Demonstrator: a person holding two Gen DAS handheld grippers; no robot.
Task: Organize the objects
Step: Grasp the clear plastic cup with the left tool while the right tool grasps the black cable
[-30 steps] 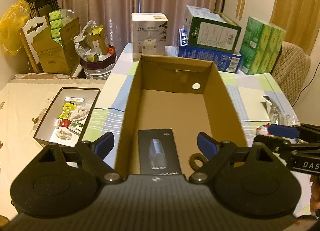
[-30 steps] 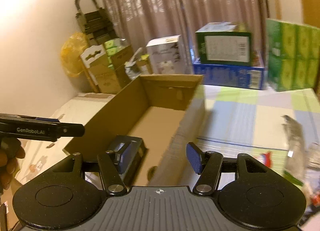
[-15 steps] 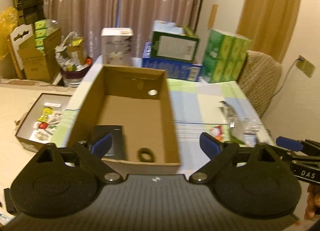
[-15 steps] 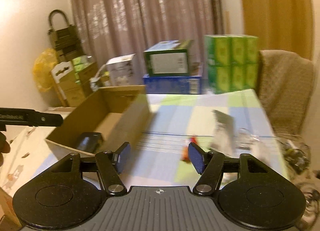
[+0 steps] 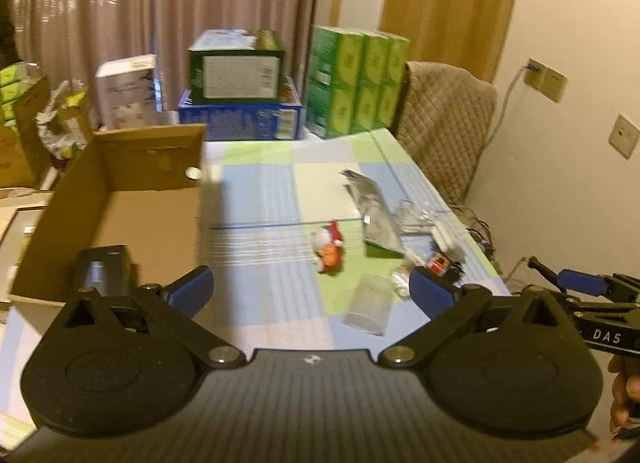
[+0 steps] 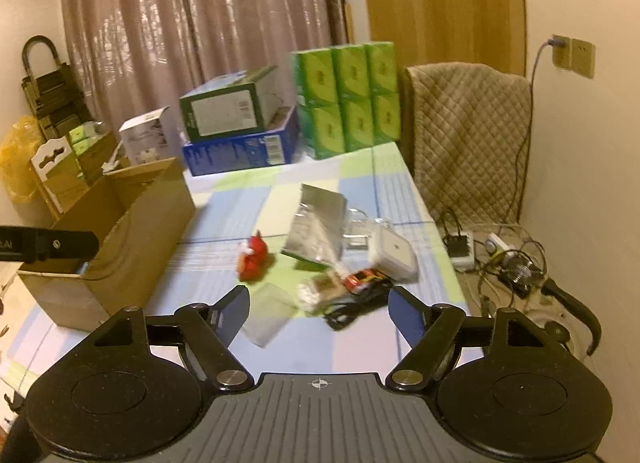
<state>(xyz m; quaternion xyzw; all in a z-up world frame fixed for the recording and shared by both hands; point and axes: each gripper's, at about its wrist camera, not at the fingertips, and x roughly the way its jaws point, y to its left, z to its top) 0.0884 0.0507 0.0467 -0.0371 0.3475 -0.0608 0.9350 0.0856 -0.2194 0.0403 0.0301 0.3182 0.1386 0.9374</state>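
An open cardboard box (image 5: pixel 120 199) (image 6: pixel 132 223) stands on the left of the checked table, with a black flat package (image 5: pixel 106 269) inside. To its right lies a heap of small things: a red plush toy (image 5: pixel 329 249) (image 6: pixel 253 257), a silver foil pouch (image 5: pixel 370 207) (image 6: pixel 316 227), a clear plastic piece (image 5: pixel 368 309) (image 6: pixel 266 317), a small red toy car (image 6: pixel 362 277), a white square device (image 6: pixel 394 253). My left gripper (image 5: pixel 311 289) hangs over the table, its jaws opening, nothing between them. My right gripper (image 6: pixel 320 307) is also opening and empty, above the heap.
Stacked cartons (image 5: pixel 240 103) and green tissue packs (image 5: pixel 356 83) line the table's far edge. A quilted chair (image 6: pixel 468 131) stands at the right. Cables and a power strip (image 6: pixel 460 247) lie on the floor beyond the table's right edge.
Both grippers have swung right, from over the cardboard box to over the heap of small things. Both pairs of jaws have widened.
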